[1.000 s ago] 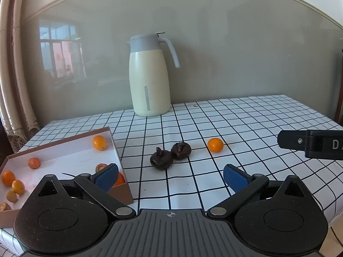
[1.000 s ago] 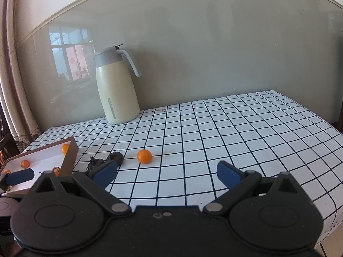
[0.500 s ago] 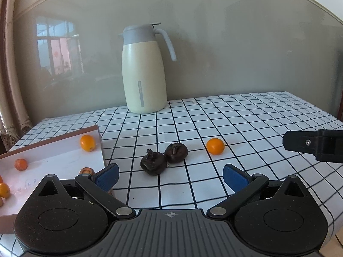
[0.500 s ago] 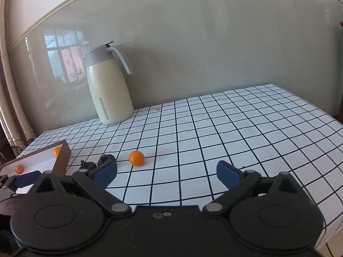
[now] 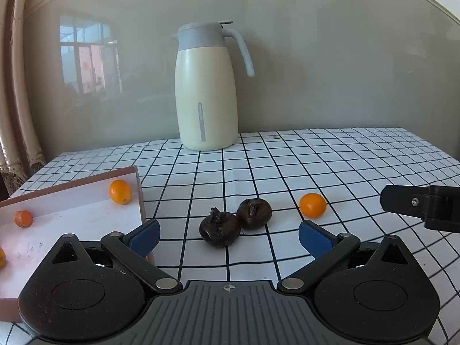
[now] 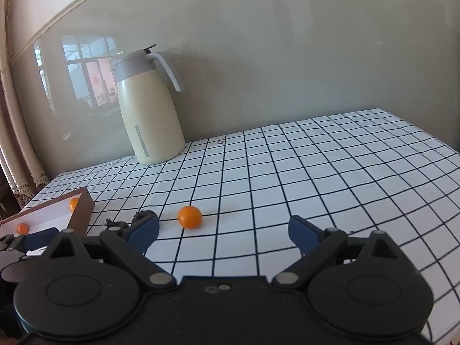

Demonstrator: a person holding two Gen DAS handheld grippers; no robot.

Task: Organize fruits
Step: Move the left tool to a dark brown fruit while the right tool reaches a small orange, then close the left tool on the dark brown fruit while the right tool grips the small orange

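Two grippers, both wide but closing, nothing pinched. Left gripper (image 5: 228, 237): nearer dark fruit (image 5: 220, 230) sits dead ahead between pads, box (image 5: 138, 185) off left. Right gripper (image 6: 222, 234): orange fruit (image 6: 189, 216) ahead, slightly left. Tip: centre before squeezing, round stuff rolls.

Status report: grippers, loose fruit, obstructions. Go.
Both hand-held grippers closing, nothing between fingers. Two dark fruits and one orange loose beside box. Path clear.

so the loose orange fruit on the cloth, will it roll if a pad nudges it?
Probably. The orange fruit looks round and smooth and sits free on the flat checked tablecloth, so an off-centre touch likely sends it rolling. Its small size suggests it is light.
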